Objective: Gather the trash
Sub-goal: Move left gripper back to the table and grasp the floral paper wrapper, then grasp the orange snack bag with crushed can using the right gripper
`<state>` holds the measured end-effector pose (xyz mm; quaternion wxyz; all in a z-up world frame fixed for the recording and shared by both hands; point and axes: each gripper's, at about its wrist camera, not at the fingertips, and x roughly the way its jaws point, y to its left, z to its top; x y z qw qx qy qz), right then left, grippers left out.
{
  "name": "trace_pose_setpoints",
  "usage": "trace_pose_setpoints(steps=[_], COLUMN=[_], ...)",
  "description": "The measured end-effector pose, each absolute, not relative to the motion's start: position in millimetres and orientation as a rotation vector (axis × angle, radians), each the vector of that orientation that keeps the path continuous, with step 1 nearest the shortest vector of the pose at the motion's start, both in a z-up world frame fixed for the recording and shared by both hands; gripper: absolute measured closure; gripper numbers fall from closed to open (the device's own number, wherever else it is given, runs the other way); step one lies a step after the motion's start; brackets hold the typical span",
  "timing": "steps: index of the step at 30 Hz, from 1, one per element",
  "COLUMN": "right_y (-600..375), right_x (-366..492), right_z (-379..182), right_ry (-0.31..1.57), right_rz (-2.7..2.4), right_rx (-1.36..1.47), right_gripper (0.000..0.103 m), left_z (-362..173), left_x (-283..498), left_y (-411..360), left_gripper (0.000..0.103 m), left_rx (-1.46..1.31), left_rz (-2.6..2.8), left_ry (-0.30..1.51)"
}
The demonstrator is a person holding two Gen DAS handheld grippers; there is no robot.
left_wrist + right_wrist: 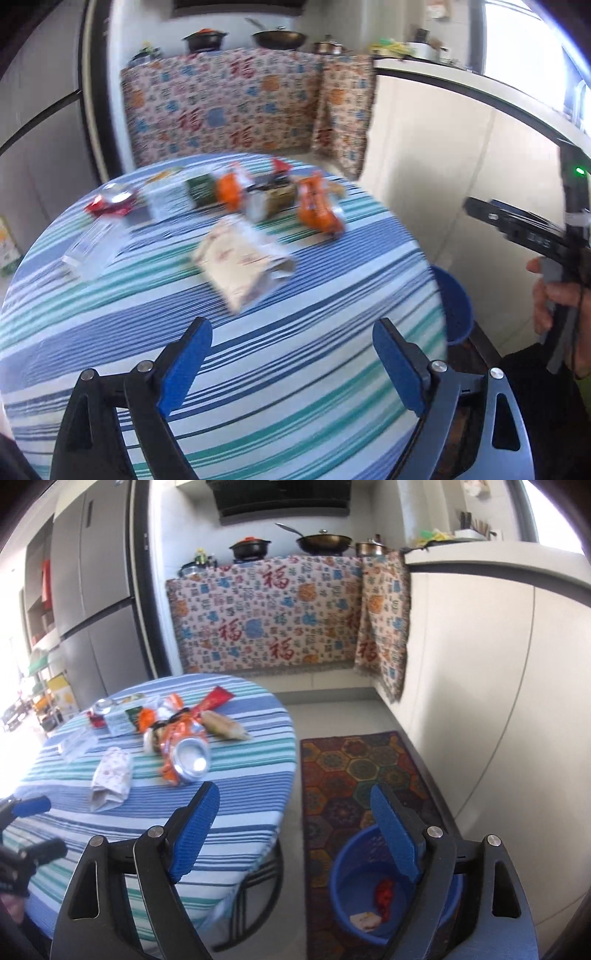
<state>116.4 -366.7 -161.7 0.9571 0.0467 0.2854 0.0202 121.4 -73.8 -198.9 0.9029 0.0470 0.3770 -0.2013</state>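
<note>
Both grippers hang spread and empty above the littered table point(236, 805).
We risk the can point(190, 757) rolling off before reaching the bin point(345, 864).

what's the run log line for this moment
left gripper: open, empty, over table | right gripper: open, empty | bin: two scraps inside

We see the right gripper point(291, 834) with its blue pads spread wide, holding nothing, above the edge of the striped table point(236, 812). A crushed can point(192, 757) lies among wrappers there. Below, a blue bin point(343, 871) on the rug point(354, 760) holds red trash point(384, 890).
</note>
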Motion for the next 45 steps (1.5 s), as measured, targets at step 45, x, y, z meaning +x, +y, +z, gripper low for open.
trace_pose_setpoints(steps=[45], right_y=[-271], right_x=[199], right_z=[-195], right_ry=[0.76], right_rz=[0.213], right_rx=[0.059], right_gripper=[0.016], left_z=[-245], left_x=[228], left_y=[-45], left_gripper=[0.031], left_rx=[0.061], left_rz=[-0.156], left_ry=[0.91])
